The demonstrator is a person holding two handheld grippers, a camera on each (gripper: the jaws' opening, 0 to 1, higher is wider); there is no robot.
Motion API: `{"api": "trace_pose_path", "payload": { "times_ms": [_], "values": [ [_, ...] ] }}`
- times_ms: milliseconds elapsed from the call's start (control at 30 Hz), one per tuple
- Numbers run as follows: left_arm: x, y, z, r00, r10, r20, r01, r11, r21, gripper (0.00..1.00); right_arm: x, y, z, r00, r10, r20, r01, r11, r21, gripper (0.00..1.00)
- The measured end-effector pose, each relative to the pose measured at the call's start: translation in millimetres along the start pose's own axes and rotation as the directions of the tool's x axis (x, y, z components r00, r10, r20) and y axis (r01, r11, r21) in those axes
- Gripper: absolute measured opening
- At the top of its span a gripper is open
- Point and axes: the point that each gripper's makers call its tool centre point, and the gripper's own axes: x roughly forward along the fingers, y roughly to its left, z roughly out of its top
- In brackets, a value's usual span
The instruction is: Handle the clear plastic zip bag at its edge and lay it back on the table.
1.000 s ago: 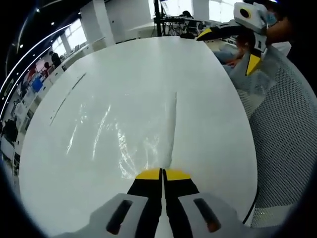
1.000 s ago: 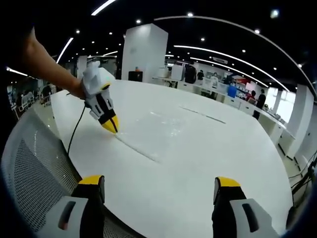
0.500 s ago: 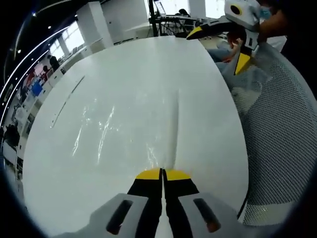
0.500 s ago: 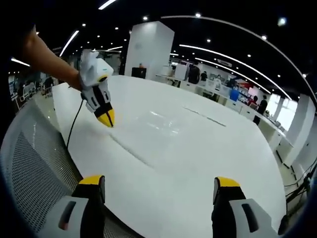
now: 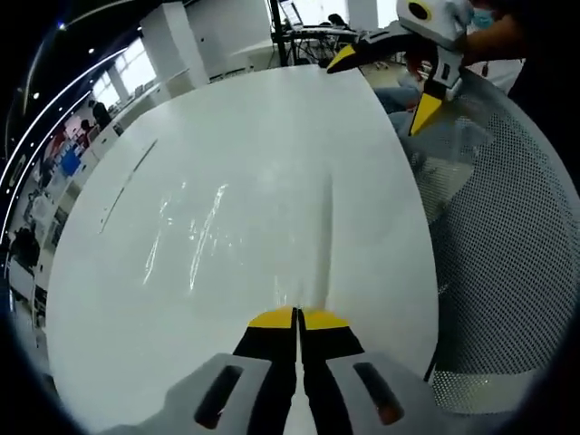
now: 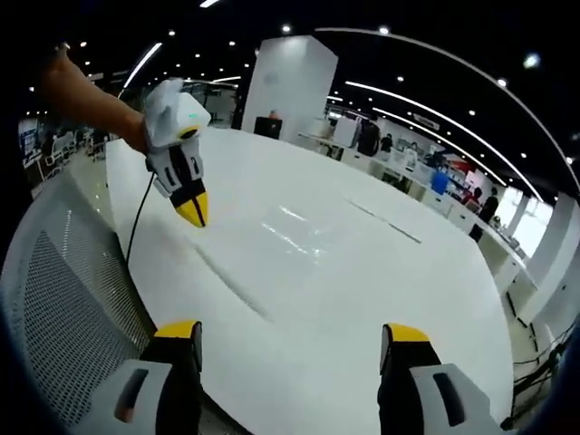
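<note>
Lift under way: over the last second the left gripper point(image 5: 297, 319) has been raising the clear zip bag point(image 5: 263, 236) by its edge, and the white table point(image 5: 227, 127) now sits a little further off in the left gripper view than it did. Its yellow-tipped jaws are pressed flat together on the bag's edge at 6 o'clock, with the film fanning out toward 12. So the handling part looks done; my read is that laying it back down comes next.

From the right gripper view, the left gripper point(image 6: 192, 207) hangs at 10 o'clock over the table point(image 6: 390, 272), higher than a second ago, and the bag point(image 6: 272, 245) shows as a faint glossy sheet trailing toward 4 o'clock. The right gripper point(image 6: 290, 335) stands wide apart, holding nothing.

Film is thin, limp and nearly invisible, given away only by streaky glints and one straight crease. Tabletop is smooth, rounded, glossy. A grey mesh chair point(image 5: 517, 227) sits at 3 o'clock.
</note>
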Motion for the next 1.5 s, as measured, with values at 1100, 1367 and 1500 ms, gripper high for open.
{"api": "trace_pose_path", "payload": {
  "times_ms": [1100,1367,1500],
  "values": [
    [-23.8,-34.2,25.0,1.000,0.028,0.001,-0.028,1.000,0.007,0.00,16.0,49.4,48.3,0.979,0.201,0.042,-0.187,0.955,-0.229,0.48],
    [-27.1,-39.0,33.2,1.000,0.026,0.013,-0.026,0.999,0.018,0.00,19.5,55.6,50.3,0.972,0.232,0.032,-0.216,0.942,-0.255,0.39],
    [-28.1,-39.7,35.9,0.999,0.025,0.020,-0.025,1.000,0.018,0.00,21.7,58.4,50.2,0.971,0.240,0.022,-0.224,0.933,-0.281,0.37]
  ]
}}
